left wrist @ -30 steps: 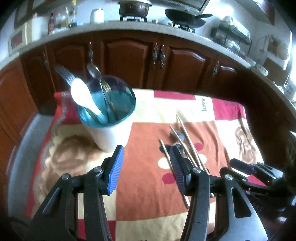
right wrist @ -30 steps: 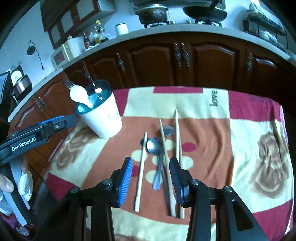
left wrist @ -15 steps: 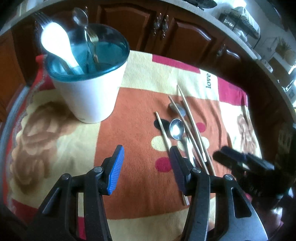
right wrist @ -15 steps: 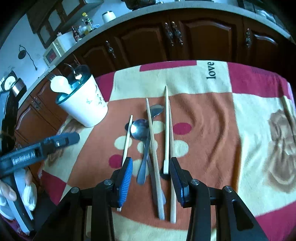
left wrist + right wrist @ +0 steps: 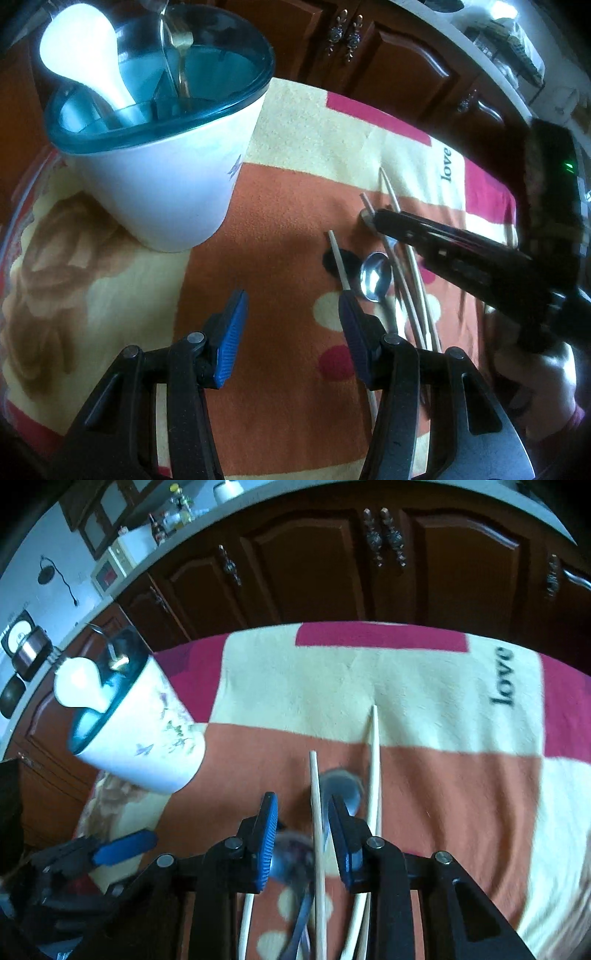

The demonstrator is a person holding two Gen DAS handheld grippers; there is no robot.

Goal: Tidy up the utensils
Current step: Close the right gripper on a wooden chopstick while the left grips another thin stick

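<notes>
A bench draped in a patterned cloth (image 5: 424, 686) stands in a kitchen, and a person works two grippers over it.

Nearest, the left gripper (image 5: 291, 325) hangs low over bare orange cloth, its jaws apart with nothing between them. That patch of cloth is open, with free room to the gripper's left and ahead toward the cup.

Just to its right lie the loose utensils in a tight bundle: several pale chopsticks (image 5: 341, 266) running lengthwise away from the viewer, and a metal spoon (image 5: 375, 277) among them, bowl upward. A second spoon (image 5: 341, 781) lies beyond it, its bowl between two chopsticks.

The right gripper (image 5: 301, 840) is down over this bundle. Its jaws have just been closing and stand a little apart, with one chopstick (image 5: 316, 812) and the first spoon's bowl between them; I cannot tell whether the pads touch either.

Farther left, well apart from the bundle, stands a white cup (image 5: 159, 177) with a blue rim, holding a white spoon (image 5: 85, 62) and metal cutlery.

Beyond the chopstick tips the cloth lies bare to its far edge, where "love" is printed. Behind that edge run dark wooden cabinets (image 5: 314, 565).
</notes>
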